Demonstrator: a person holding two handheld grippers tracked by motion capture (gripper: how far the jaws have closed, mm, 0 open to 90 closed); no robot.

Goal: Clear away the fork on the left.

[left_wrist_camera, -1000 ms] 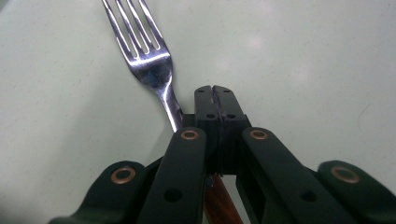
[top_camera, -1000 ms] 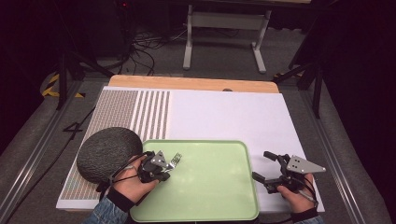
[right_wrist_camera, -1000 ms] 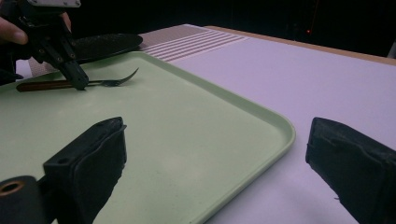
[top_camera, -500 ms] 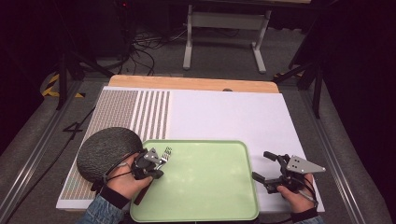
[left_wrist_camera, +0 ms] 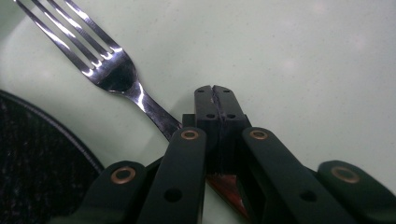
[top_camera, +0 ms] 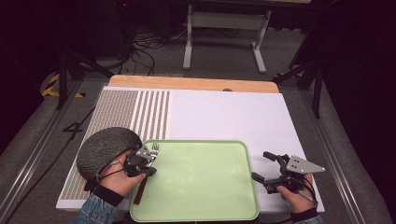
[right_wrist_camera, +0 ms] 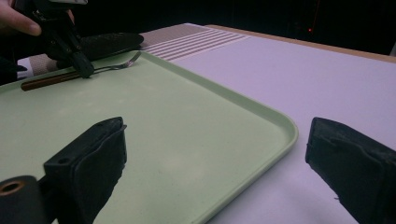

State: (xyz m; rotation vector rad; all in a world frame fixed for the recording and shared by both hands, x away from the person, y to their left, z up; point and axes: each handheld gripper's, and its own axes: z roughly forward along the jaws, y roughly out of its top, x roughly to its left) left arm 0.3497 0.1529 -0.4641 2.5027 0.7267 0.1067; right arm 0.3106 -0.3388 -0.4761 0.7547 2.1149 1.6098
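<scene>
nearest the person, the left tongs (top_camera: 148, 164) are clamped on the neck of a silver metal fork with a dark red-brown handle (top_camera: 144, 173), which lies at the left edge of the pale green plastic tray (top_camera: 205, 186). the right tongs (top_camera: 261, 167) stand apart, holding nothing, at the tray's right rim. a dark grey round mat (top_camera: 105, 149) lies beside the fork. beyond, white sheeting covers the tabletop (top_camera: 233, 112).
</scene>
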